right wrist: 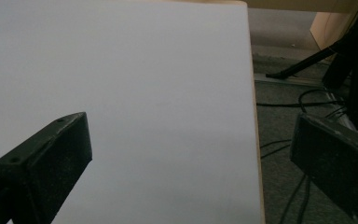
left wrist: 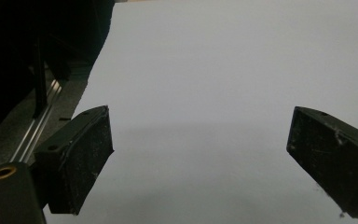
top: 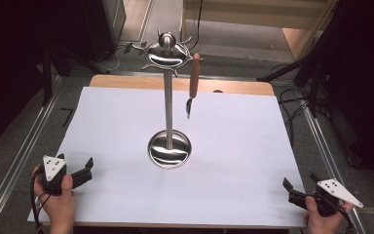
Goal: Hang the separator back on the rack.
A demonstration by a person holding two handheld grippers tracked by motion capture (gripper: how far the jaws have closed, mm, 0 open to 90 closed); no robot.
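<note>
The tabletop is covered by a white sheet, with a strip of bare wood showing along the far edge. A metal stand rises from the middle of the tabletop: 1 round polished base, 1 upright pole, and a dished top plate with a knob and several short hooks around its rim. 1 utensil with a brown wooden handle hangs from a hook on the right side of the top plate, its dark metal end pointing down, clear of the sheet and just beside the pole. The left gripper sits at the near left corner of the tabletop, held in the left hand, with its grey plate facing up. In the left gripper view its 2 jaws stand wide apart over bare white sheet, nothing between them. The right gripper sits at the near right corner, held in the right hand. In the right gripper view its 2 jaws are also spread wide, 1 over the sheet and 1 past the right edge of the tabletop, above floor cables.
</note>
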